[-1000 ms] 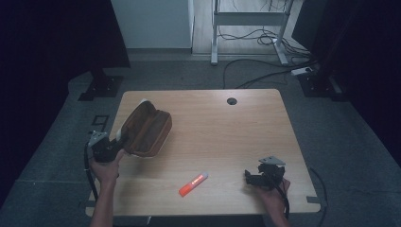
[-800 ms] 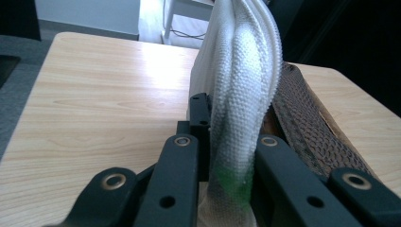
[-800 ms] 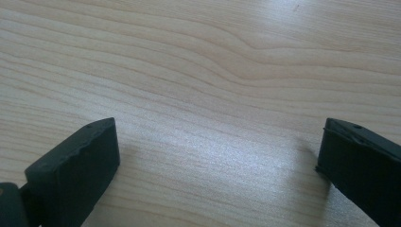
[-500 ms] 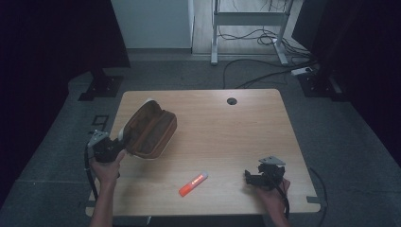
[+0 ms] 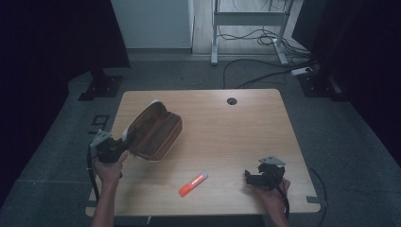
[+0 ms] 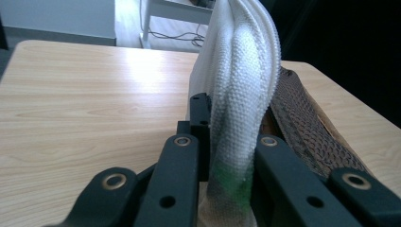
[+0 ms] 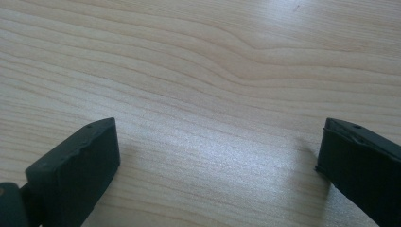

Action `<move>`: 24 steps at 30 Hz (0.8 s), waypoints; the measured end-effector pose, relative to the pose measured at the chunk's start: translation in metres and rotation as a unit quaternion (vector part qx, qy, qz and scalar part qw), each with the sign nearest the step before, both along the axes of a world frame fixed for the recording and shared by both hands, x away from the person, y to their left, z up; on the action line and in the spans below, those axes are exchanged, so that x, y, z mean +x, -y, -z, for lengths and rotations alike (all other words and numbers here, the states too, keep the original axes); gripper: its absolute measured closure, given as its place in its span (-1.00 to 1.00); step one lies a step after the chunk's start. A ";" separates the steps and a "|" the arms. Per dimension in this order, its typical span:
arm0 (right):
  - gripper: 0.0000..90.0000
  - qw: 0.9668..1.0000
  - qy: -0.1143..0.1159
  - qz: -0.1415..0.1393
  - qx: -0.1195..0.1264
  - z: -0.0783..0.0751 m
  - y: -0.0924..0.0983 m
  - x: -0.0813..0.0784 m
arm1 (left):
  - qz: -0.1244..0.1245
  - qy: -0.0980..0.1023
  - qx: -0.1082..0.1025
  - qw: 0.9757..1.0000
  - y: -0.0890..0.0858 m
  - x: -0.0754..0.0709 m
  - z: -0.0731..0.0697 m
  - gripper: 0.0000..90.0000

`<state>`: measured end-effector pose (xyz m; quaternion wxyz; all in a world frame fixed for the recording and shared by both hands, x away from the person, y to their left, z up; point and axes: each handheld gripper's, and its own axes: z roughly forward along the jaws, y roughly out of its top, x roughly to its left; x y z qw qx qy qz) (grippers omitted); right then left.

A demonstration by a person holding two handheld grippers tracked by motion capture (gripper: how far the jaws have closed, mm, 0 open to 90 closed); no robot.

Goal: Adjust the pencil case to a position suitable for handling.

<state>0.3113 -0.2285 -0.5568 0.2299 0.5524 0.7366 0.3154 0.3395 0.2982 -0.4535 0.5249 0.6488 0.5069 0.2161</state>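
- High view: the left gripper point(image 5: 112, 150), at the table's left edge, holds a brown woven pouch with a white fabric rim point(image 5: 153, 130), tipped up on its side over the light wooden table point(image 5: 227, 137). An orange marker with a white cap point(image 5: 193, 183) lies flat near the front edge, well apart from the pouch. The right gripper point(image 5: 257, 177) rests low near the front right corner, away from both.
- Left gripper view: the jaws are clenched on the pouch's white knitted rim point(image 6: 239, 94), which bunches between them; the brown woven body point(image 6: 307, 127) hangs off to the right.
- Right gripper view: the jaws stand wide apart over bare wood point(image 7: 213, 94), nothing between them.
- Risk, as I judge it: the grip takes soft fabric alone, so the pouch's weight could pull the rim out, or the pouch could swing and flop shut. The round marker may roll when reached for.
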 end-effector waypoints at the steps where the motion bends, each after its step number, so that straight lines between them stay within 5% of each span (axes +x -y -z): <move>1: -1.00 1.000 0.000 0.000 0.000 0.000 0.000 0.000 | 0.006 0.000 0.002 1.000 0.002 0.000 0.000 0.88; 24: -1.00 1.000 0.000 0.000 0.000 0.000 0.000 0.000 | 0.066 -0.013 0.024 0.997 0.031 0.005 0.018 0.88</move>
